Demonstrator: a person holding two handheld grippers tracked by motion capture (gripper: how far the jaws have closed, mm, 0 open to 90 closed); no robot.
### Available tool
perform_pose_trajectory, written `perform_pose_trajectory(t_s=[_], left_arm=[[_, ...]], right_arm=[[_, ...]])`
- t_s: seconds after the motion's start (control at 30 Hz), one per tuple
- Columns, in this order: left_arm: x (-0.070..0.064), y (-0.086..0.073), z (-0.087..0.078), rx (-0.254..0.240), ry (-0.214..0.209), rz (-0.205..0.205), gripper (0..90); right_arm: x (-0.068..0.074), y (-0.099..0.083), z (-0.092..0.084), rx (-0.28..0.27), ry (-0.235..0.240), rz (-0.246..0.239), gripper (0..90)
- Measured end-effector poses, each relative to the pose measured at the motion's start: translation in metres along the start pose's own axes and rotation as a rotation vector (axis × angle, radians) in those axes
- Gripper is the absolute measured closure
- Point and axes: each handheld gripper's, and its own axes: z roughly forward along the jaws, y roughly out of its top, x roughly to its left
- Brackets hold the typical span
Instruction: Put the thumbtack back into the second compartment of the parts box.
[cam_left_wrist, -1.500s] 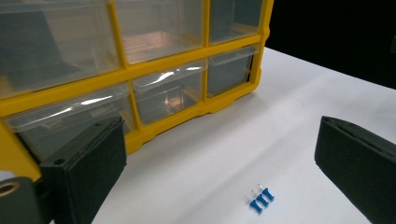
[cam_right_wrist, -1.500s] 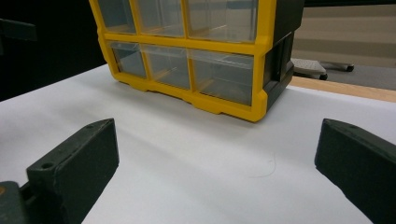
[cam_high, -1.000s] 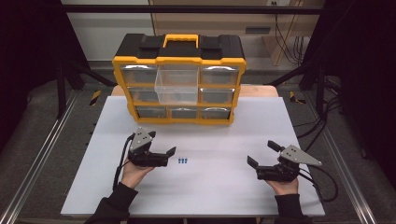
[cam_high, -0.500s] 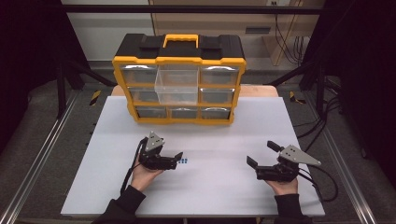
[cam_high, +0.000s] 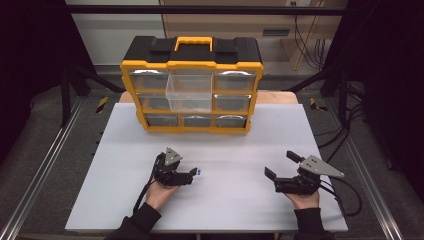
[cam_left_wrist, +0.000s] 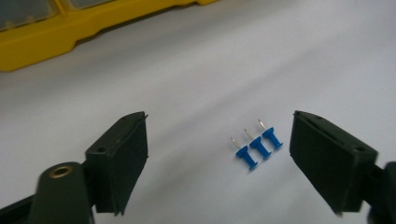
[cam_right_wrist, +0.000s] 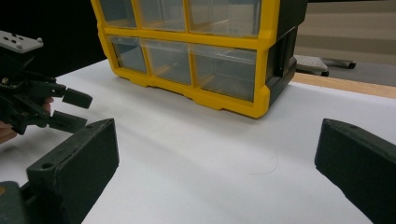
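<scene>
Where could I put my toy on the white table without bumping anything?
The widest bare patch of white table lies between the yellow drawer box and the two hands, and runs on between the left tongs and right tongs. The strips beside the box are free too. It is crowded only by the left tongs, where three blue pushpins lie.

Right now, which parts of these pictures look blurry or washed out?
Left gripper view: the three blue pushpins are fairly sharp, the yellow organizer behind is soft. Right gripper view: its near jaws blur, the drawers stay clear. High view: the white table is evenly lit, surroundings dark.
</scene>
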Motion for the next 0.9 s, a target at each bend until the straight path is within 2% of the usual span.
perform_pose_trajectory(t_s=[0.13, 0.2, 0.23, 0.37, 0.47, 0.7, 0.77, 0.9], left_arm=[[-0.003, -0.002, 0.003, 0.030, 0.007, 0.007, 27.7], [-0.004, -0.003, 0.004, 0.036, 0.006, 0.011, 34.3], [-0.005, -0.003, 0.004, 0.039, 0.007, 0.008, 34.3], [-0.008, -0.004, 0.006, 0.039, 0.001, -0.001, 44.9], [-0.009, -0.004, 0.007, 0.042, -0.004, -0.005, 50.3], [-0.012, -0.004, 0.010, 0.049, -0.014, -0.013, 59.5], [-0.013, -0.005, 0.011, 0.054, -0.011, -0.014, 64.3], [-0.015, -0.005, 0.011, 0.064, -0.008, -0.008, 67.5]], right_arm=[[0.000, 0.000, 0.000, -0.003, -0.002, 0.010, 0.6], [0.001, 0.000, 0.000, -0.005, -0.003, 0.013, 0.5], [0.001, 0.000, 0.000, -0.005, -0.003, 0.013, 0.5], [-0.002, -0.001, 0.000, 0.000, 0.001, -0.028, 0.6], [-0.002, 0.000, 0.000, 0.002, 0.000, -0.019, 0.6], [-0.001, 0.000, 0.000, 0.005, -0.002, -0.001, 0.6], [-0.001, 0.000, -0.001, 0.005, -0.001, -0.009, 0.6], [-0.001, 0.000, -0.001, 0.006, 0.000, -0.005, 0.6]])
